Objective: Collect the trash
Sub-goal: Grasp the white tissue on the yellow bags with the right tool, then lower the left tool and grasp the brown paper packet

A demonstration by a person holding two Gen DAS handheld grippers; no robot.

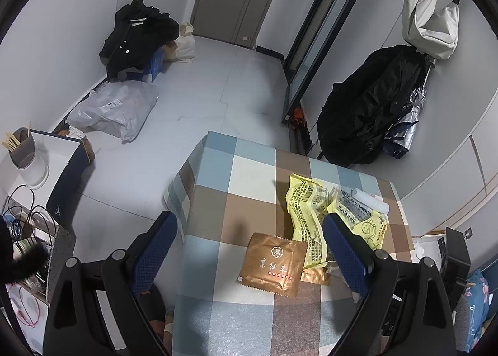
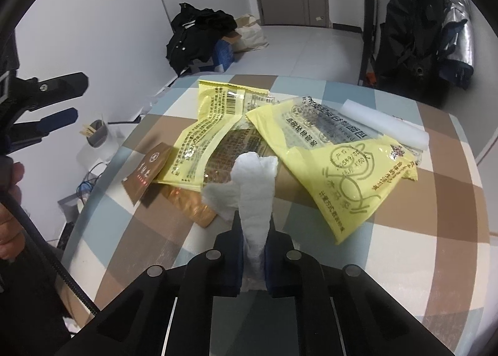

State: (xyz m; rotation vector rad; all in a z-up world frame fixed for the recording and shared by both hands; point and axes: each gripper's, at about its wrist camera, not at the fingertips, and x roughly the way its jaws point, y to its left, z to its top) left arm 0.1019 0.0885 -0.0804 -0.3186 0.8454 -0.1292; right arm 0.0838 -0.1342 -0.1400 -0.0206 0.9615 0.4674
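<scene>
White tissue [image 2: 253,187] pinched in right tongs [image 2: 253,225] — above checked table [image 2: 435,231].

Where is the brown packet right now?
The brown packet lies flat on the checked tablecloth, low in the left wrist view, between the open left gripper's fingers. The yellow wrapper touches its right edge.

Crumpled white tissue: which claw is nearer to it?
Right. The right claw is shut on the crumpled white tissue; the left claw hangs open above the brown packet, tissue beside its right finger.
</scene>
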